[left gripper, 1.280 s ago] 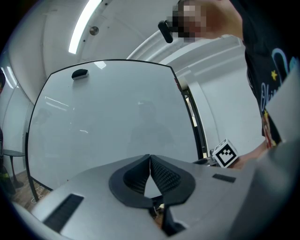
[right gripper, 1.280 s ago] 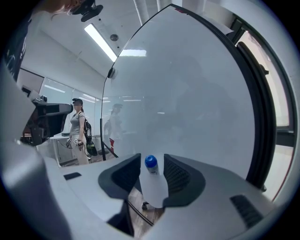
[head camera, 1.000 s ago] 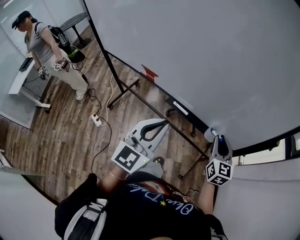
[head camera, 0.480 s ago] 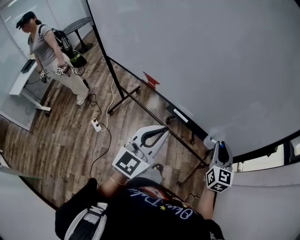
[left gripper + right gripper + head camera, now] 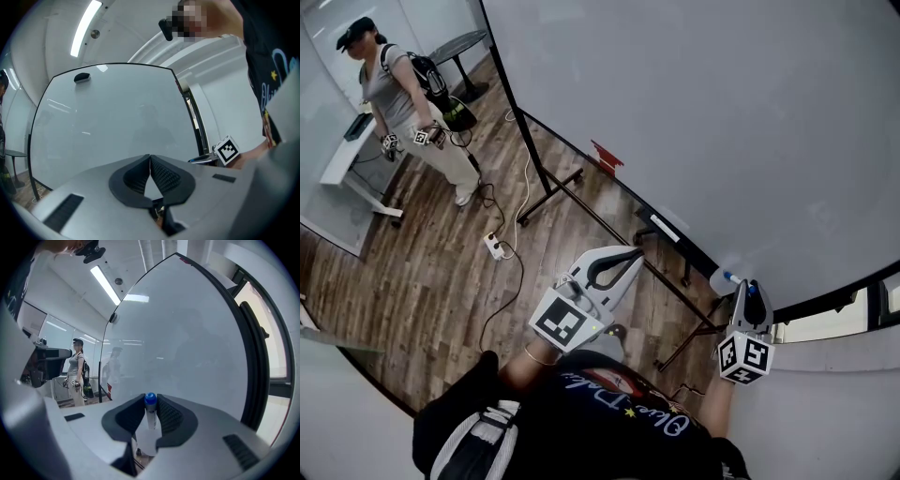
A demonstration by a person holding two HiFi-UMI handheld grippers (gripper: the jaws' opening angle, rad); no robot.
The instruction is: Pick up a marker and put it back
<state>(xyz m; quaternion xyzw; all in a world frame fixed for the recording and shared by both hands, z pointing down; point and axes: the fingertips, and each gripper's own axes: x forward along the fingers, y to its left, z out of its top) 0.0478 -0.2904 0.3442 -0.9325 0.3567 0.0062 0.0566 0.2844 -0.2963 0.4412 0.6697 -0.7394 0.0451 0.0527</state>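
A white marker with a blue cap stands upright between the jaws of my right gripper, which is shut on it. In the head view the marker pokes out of my right gripper close to the lower right end of the whiteboard, just above its tray. My left gripper hangs in front of the board, left of the right one. Its jaws meet at the tips with nothing between them.
A white eraser lies on the tray and a red thing sits further along it. The board's stand legs, a power strip with cable and a standing person are on the wooden floor at the left.
My right gripper has risen a little with the marker in it. The left gripper has stayed where it was.
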